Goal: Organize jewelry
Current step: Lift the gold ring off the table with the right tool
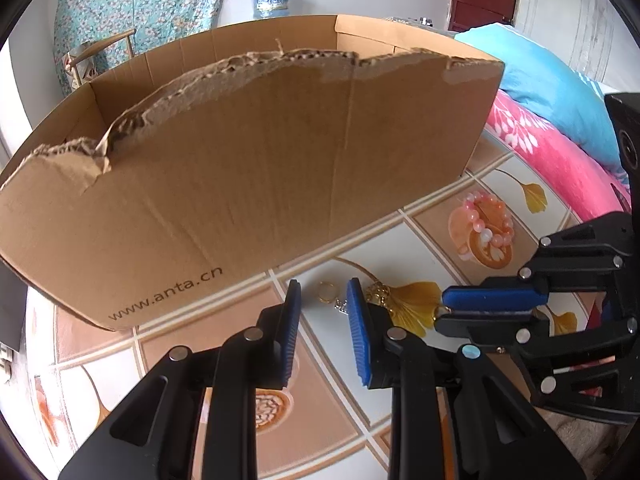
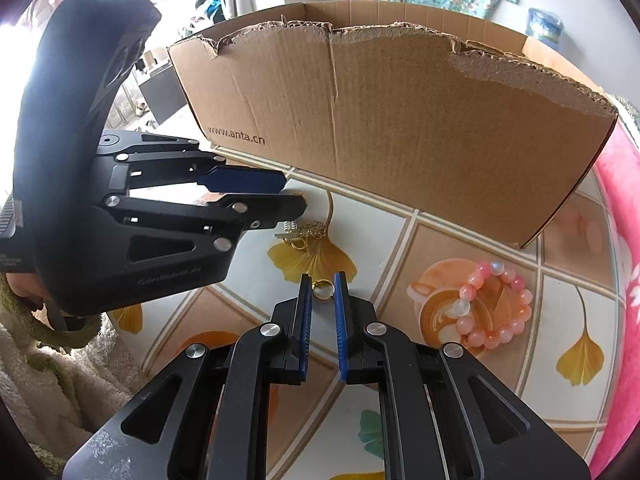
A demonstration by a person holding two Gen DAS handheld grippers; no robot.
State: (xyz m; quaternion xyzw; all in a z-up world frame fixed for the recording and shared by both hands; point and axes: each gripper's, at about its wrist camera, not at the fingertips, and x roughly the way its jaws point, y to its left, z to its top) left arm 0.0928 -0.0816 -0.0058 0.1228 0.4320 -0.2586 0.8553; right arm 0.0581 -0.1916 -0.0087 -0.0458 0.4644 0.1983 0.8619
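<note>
My left gripper (image 1: 324,300) stands open, tips low over the patterned table. A small gold ring (image 1: 326,292) lies on the table between them, untouched by the pads. Just right of it lie a silver charm (image 1: 342,306) and a gold filigree piece (image 1: 378,291). My right gripper (image 2: 322,290) is shut on another gold ring (image 2: 322,291). It enters the left wrist view from the right (image 1: 442,311). The left gripper (image 2: 294,194) hovers above the charm (image 2: 290,227) and filigree piece (image 2: 314,233). A pink bead bracelet (image 2: 496,308) (image 1: 488,224) lies further right.
A torn cardboard box (image 1: 240,180) (image 2: 400,120), open at the top, stands right behind the jewelry. The table (image 2: 460,248) has a tile and leaf pattern. A pink blanket (image 1: 560,160) and a blue pillow (image 1: 552,80) border it on the right. A fleece sleeve (image 2: 60,360) shows lower left.
</note>
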